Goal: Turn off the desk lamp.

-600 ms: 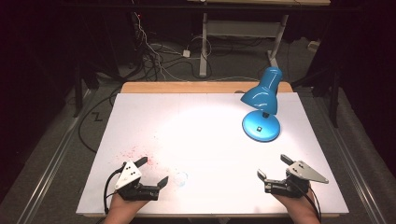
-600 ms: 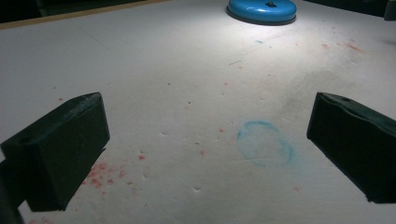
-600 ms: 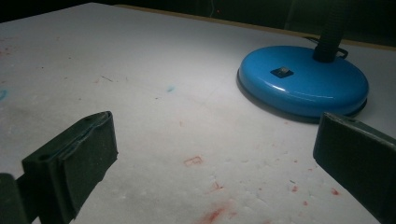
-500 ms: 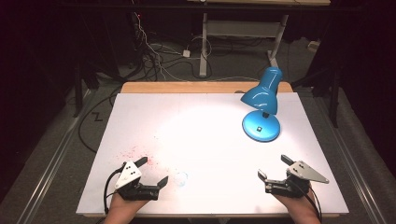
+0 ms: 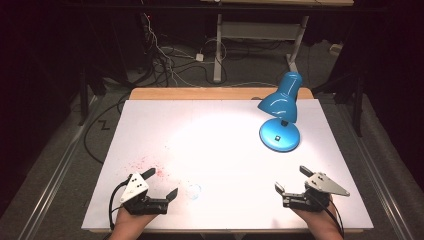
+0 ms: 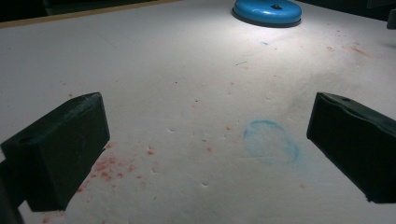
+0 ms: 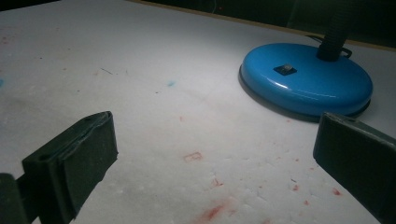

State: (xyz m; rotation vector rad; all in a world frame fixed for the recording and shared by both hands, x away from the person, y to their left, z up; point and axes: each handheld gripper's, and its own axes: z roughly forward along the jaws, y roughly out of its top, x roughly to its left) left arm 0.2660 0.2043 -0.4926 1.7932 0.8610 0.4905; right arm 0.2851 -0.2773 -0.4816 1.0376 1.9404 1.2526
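While both hands rest at near table (image 5: 220, 130) edge, left tongs (image 5: 162, 184) and right tongs (image 5: 292, 179) gape apart, empty; blue lamp (image 5: 279, 115) lit, well beyond right tongs.

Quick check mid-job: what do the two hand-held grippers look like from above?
Both are black with two dark, blocky jaws. The left hand-held gripper and the right hand-held gripper each carry a grey three-cornered plate with small dark dots on top. A black cable trails from each toward the person. No sleeves are visible.

A glossy blue desk lamp (image 5: 279, 117) stands upright at the table's far right, lit, shade tilted down.
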